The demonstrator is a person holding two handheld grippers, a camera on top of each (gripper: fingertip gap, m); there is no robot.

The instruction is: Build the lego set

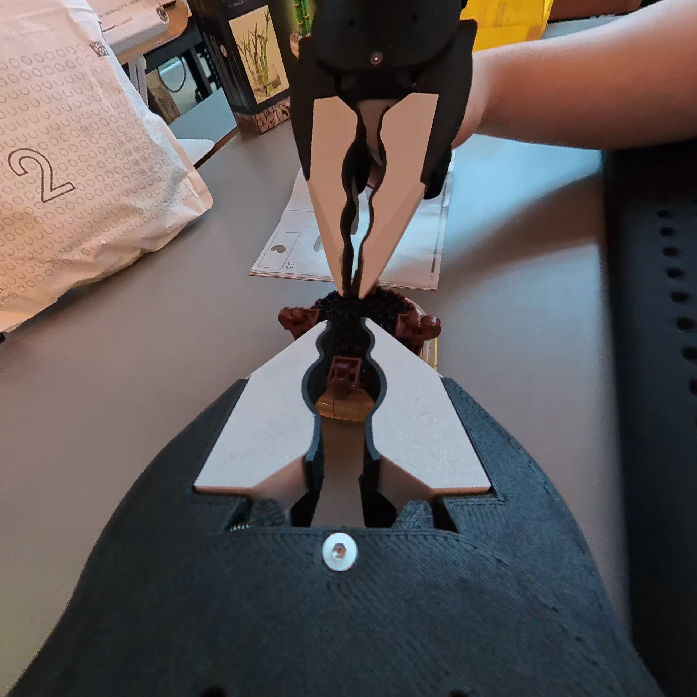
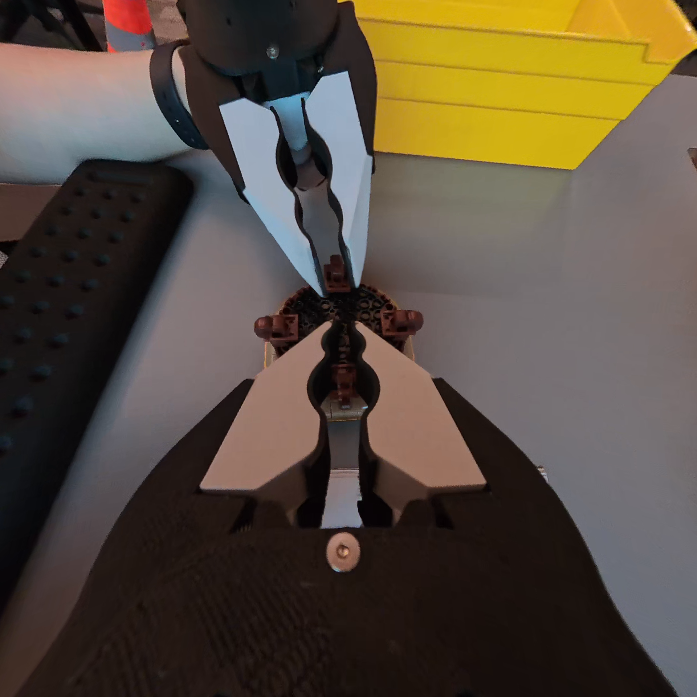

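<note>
A round lego model (image 2: pixel 339 307) with a black studded top on a tan base (image 1: pixel 341 409) stands on the grey table. Reddish-brown clip pieces sit on its rim at the left (image 2: pixel 277 326) and right (image 2: pixel 399 320). My left gripper (image 1: pixel 347 320) reaches over the model's near side. In the right wrist view it (image 2: pixel 335 290) comes from the top, its tips closed around a brown clip piece (image 2: pixel 335 277) at the rim. My right gripper (image 2: pixel 344 323) is almost fully closed with its tips on the black top. It shows opposite in the left wrist view (image 1: pixel 352 294). Another clip (image 2: pixel 343 381) shows below its fingers.
A white numbered paper bag (image 1: pixel 75 151) lies at the left. An open instruction booklet (image 1: pixel 407 256) lies behind the model, and a box with a plant picture (image 1: pixel 256 75) stands farther back. A yellow bin (image 2: pixel 490 94) and a black perforated pad (image 2: pixel 75 283) flank the table. A person's forearm (image 1: pixel 565 94) reaches in. Left and right tips are no more than a few centimetres apart.
</note>
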